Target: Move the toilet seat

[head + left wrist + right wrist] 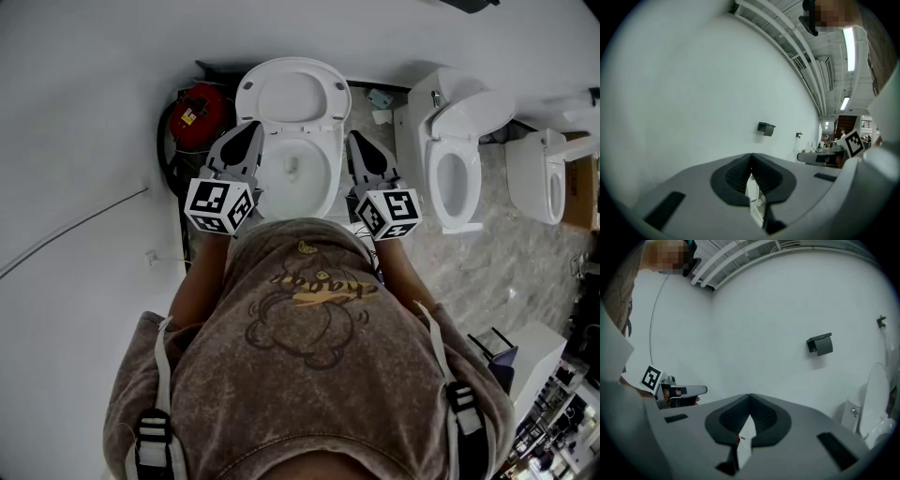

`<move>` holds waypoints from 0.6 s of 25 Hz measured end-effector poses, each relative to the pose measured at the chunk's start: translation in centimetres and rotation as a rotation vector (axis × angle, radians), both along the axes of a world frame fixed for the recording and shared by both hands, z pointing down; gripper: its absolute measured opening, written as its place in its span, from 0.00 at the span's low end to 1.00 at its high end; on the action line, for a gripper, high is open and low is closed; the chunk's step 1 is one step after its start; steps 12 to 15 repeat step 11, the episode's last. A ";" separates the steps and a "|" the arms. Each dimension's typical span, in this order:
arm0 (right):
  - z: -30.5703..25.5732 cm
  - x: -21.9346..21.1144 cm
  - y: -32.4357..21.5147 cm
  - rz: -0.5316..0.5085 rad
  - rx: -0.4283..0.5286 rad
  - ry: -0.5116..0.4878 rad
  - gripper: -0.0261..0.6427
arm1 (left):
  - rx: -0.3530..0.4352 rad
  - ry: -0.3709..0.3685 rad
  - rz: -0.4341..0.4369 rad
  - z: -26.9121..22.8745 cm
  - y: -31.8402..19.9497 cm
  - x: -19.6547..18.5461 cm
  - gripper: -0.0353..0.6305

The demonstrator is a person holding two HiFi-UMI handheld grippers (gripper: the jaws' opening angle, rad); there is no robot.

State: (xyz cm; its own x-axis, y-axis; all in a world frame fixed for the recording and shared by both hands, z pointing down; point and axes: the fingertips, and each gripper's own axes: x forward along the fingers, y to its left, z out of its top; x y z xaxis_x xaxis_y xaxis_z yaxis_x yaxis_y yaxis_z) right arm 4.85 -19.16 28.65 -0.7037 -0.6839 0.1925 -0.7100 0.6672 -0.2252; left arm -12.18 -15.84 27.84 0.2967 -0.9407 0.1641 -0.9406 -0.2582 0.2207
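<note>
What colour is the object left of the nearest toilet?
The object is red, seen best in head view.

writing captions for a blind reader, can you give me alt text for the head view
A person in a brown top stands over a white toilet with its lid raised, the left gripper and right gripper held shut and empty either side of the bowl. A second toilet and a third toilet stand to its right.

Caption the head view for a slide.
A person holds the left gripper and right gripper, both shut, either side of a toilet with its lid raised.
</note>
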 end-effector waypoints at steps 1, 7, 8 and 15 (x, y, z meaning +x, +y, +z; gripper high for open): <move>0.1 0.0 0.0 0.001 -0.001 -0.001 0.04 | 0.000 0.001 0.000 0.0 0.0 0.0 0.07; 0.2 -0.1 0.1 -0.003 0.000 0.000 0.04 | -0.002 0.013 -0.004 0.2 0.2 0.1 0.07; 0.2 -0.1 0.1 -0.003 0.000 0.000 0.04 | -0.003 0.015 -0.005 0.2 0.2 0.1 0.07; 0.1 0.0 -0.2 -0.004 -0.002 0.000 0.04 | -0.007 0.020 -0.008 0.1 -0.1 0.1 0.07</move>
